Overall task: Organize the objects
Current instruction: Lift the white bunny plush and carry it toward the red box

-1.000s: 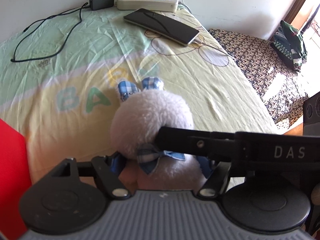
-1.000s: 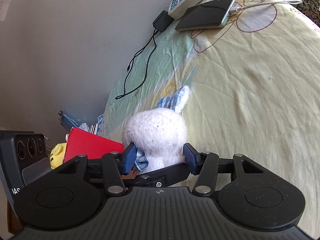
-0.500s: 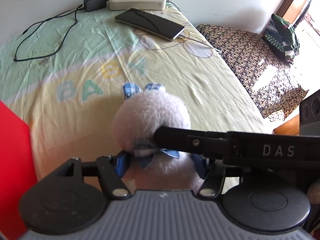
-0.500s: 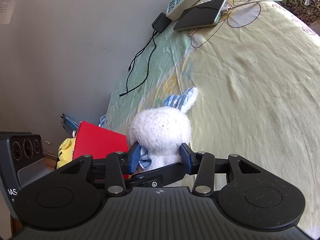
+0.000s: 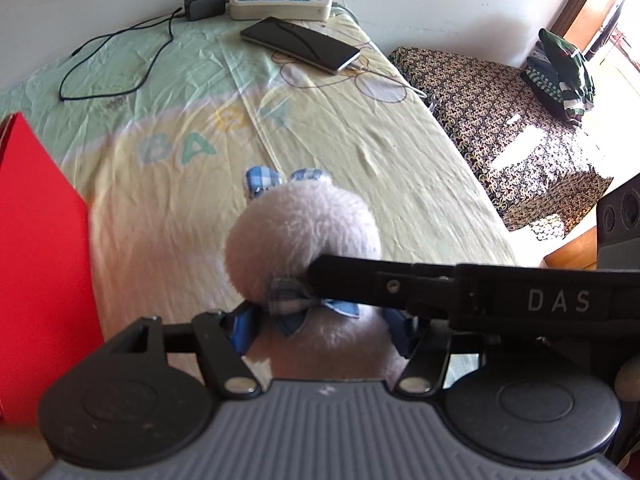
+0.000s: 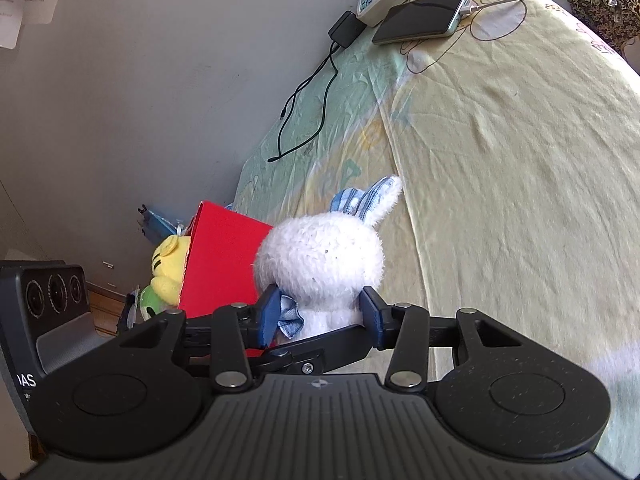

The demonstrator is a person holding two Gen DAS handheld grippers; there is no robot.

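Rabbit point(image 6: 320, 264) upright in both grippers, ears pointing away toward phone point(image 6: 420, 18).

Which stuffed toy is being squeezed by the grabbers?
The white bunny with blue checked ears: both grippers clamp it. The yellow plush sits untouched behind the red box.

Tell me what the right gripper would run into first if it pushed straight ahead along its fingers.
Nothing new at first: the right gripper already clamps the white plush bunny. Beyond it, probably the yellow bedsheet, though depth is unclear.
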